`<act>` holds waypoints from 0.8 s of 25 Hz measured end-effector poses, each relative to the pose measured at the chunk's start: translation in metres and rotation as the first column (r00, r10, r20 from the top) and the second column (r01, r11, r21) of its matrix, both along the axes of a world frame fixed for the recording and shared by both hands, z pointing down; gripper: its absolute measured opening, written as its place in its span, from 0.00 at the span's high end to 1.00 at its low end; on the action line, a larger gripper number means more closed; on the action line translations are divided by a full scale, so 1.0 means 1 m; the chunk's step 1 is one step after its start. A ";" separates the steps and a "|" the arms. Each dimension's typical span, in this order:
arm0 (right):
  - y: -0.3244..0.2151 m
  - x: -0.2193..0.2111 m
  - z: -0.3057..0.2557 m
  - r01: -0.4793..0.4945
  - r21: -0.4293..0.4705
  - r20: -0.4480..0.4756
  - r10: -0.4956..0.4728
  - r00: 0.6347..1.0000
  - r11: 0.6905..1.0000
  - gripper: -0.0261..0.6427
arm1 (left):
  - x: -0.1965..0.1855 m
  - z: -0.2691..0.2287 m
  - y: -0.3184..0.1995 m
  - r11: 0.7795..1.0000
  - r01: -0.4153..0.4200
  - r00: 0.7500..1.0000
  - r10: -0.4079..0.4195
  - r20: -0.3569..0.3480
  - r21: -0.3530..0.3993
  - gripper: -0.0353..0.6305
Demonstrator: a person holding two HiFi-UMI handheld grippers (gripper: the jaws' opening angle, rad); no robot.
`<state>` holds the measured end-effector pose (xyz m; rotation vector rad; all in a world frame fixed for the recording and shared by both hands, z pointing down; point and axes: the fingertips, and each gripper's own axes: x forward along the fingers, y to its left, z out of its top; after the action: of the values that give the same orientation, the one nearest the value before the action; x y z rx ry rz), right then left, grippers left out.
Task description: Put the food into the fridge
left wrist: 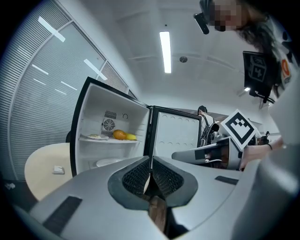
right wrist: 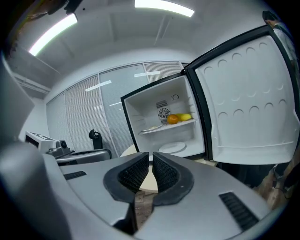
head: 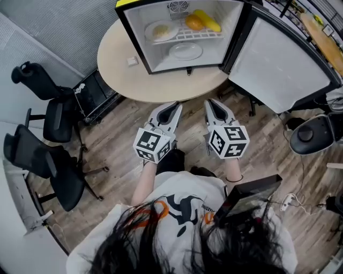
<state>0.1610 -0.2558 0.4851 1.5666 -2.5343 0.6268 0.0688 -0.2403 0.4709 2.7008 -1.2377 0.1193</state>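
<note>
Head view: left gripper (head: 172, 106) and right gripper (head: 214, 103) both closed, empty, in front of fridge (head: 138, 37); orange (head: 194, 22) on fridge shelf.

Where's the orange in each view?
Head view: orange, top centre, on the upper shelf of the fridge.
Left gripper view: orange left of centre, mid-height.
Right gripper view: orange just right of centre.
Shared landmark: the round fan vent on the back wall.
</note>
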 end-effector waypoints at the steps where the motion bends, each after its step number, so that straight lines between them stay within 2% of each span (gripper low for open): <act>1: 0.008 0.001 0.002 0.015 -0.005 0.002 -0.015 1.000 1.000 0.91 | 0.002 0.001 0.008 1.000 0.014 1.000 -0.014 0.005 -0.004 0.93; 8: 0.047 0.009 0.012 0.098 -0.017 0.010 -0.098 0.995 0.995 0.91 | 0.017 0.008 0.058 0.996 0.085 0.996 -0.084 0.041 -0.019 0.93; 15: 0.069 0.001 0.011 0.144 -0.006 0.030 -0.144 0.989 0.990 0.91 | 0.015 0.007 0.090 0.994 0.112 0.990 -0.111 0.082 -0.017 0.93; 20: 0.074 -0.008 0.008 0.152 0.000 0.034 -0.152 0.988 0.988 0.91 | 0.013 0.003 0.096 0.995 0.100 0.991 -0.098 0.092 -0.014 0.93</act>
<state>0.1526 -0.1818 0.4929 1.3566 -2.6444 0.6431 0.0819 -0.1447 0.4744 2.6391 -1.3860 0.2426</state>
